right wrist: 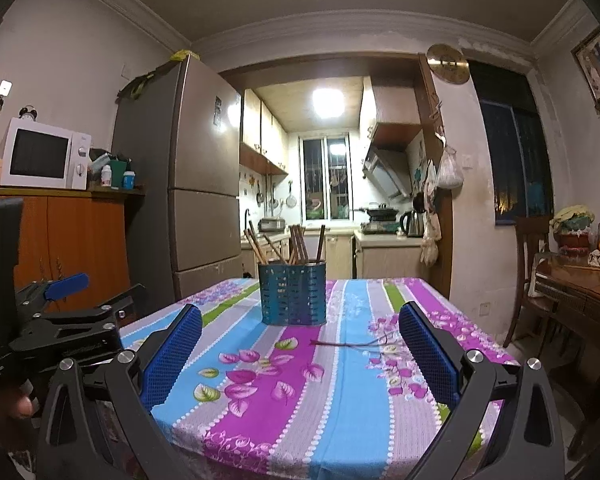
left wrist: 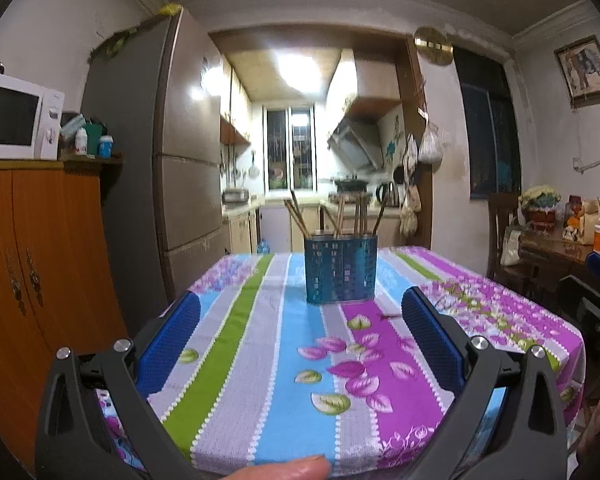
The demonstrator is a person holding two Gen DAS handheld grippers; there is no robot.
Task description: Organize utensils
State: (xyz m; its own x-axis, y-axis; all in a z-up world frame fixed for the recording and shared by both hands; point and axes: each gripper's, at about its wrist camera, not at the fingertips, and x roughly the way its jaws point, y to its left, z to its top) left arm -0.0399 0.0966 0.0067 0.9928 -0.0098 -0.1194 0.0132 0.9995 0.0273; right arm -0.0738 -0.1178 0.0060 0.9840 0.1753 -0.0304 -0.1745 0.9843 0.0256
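A blue perforated utensil holder [left wrist: 341, 270] [right wrist: 292, 296] stands on the far middle of the striped floral tablecloth [left wrist: 300, 400] [right wrist: 340, 420]. Several brown chopsticks [left wrist: 340, 216] [right wrist: 296, 244] stick up out of it. One loose chopstick [left wrist: 388, 314] [right wrist: 352, 345] lies flat on the cloth in front of the holder, to its right. My left gripper [left wrist: 300, 304] is open above the near half of the table and holds nothing. My right gripper [right wrist: 300, 316] is also open and empty; the loose chopstick lies between and just beyond its fingertips. The left gripper's body [right wrist: 60, 328] shows at the left of the right wrist view.
A wooden cabinet [right wrist: 80, 240] with a microwave [right wrist: 44, 154] stands left of the table, a tall fridge [right wrist: 192, 180] behind it. A wooden chair [right wrist: 532, 264] and a cluttered side table [right wrist: 580, 292] are on the right. A person's finger [left wrist: 296, 468] shows at the bottom edge.
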